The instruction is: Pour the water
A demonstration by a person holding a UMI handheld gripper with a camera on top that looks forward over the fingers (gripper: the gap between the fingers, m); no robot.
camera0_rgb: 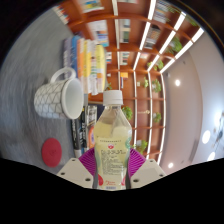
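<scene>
Gripper view: a plastic bottle (pixel 112 145) with a white cap stands upright between the gripper (pixel 112 165)'s two pink pads (pixel 89 162), both pressing its sides, so the tool is clamped on it; a white patterned mug (pixel 60 97) lies up and to the left of the bottle's cap, mouth tilted toward it, handle on the far side; the bottle's label shows pink and green print, its wording unreadable; wooden shelves (pixel 150 60) rise behind the bottle.
</scene>
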